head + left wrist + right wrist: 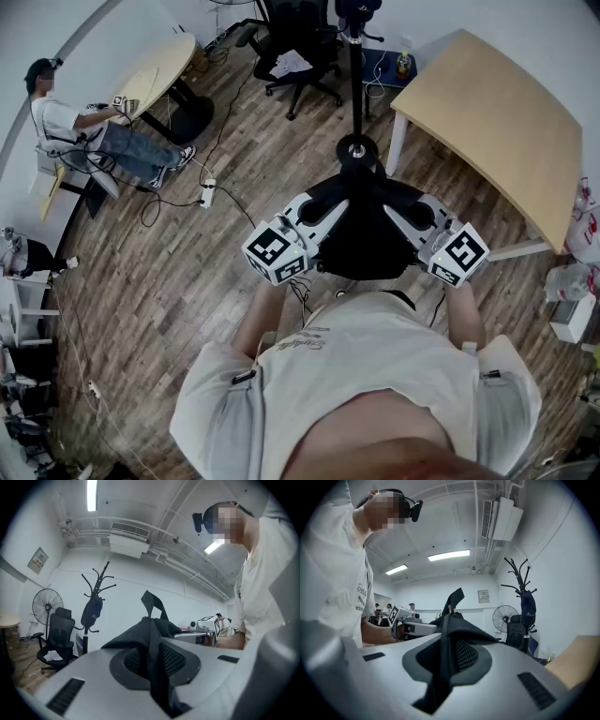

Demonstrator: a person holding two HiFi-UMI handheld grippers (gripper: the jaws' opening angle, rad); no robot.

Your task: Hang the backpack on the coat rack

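Currently the left gripper is clenched on black fabric at one side of the backpack, and the right gripper is clenched on the other side. Both point level. Backpack is held up between them, off the floor, just in front of the coat rack. A dark bag hangs on the rack. Wooden desk stands to its right.

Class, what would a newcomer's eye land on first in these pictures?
A black fabric backpack held at centre, pinched on each side by the left gripper and the right gripper. Just beyond stands a black metal coat rack, a dark blue bag hanging on it.
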